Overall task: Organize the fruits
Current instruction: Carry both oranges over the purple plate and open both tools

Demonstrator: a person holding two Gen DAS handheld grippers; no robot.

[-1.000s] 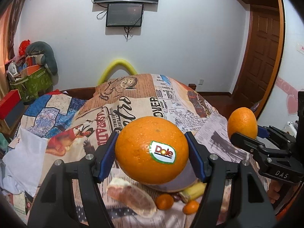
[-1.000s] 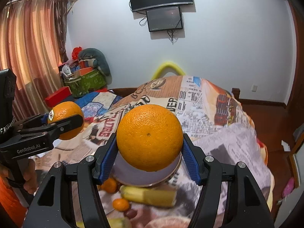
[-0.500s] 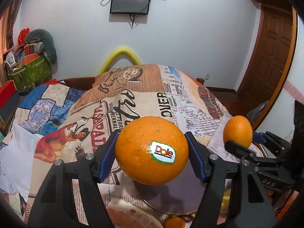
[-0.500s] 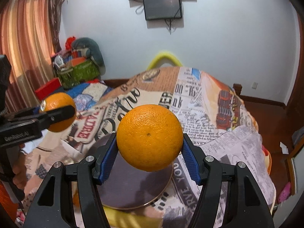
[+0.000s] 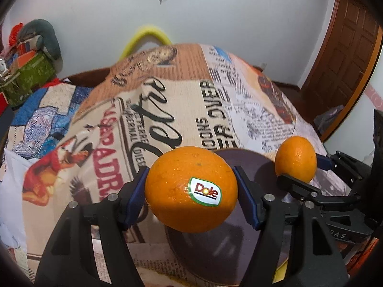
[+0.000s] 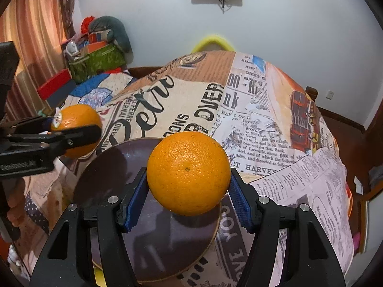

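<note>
Leftmost, left hand-held gripper (image 5: 191, 190) partly open, blue pads clamped on stickered orange (image 5: 191, 189), hanging above left part of dark round plate (image 5: 241, 160). Right hand-held gripper (image 6: 188, 173) likewise partly open, gripping plain orange (image 6: 188, 173) over plate's right side. Plate rests on newspaper-print cloth (image 6: 263, 129).

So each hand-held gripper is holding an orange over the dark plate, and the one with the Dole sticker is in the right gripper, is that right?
Not quite. The orange with the Dole sticker is in the left hand-held gripper, as the left wrist view shows. The right hand-held gripper holds the plain orange. Both are indeed held over the dark plate.
</note>
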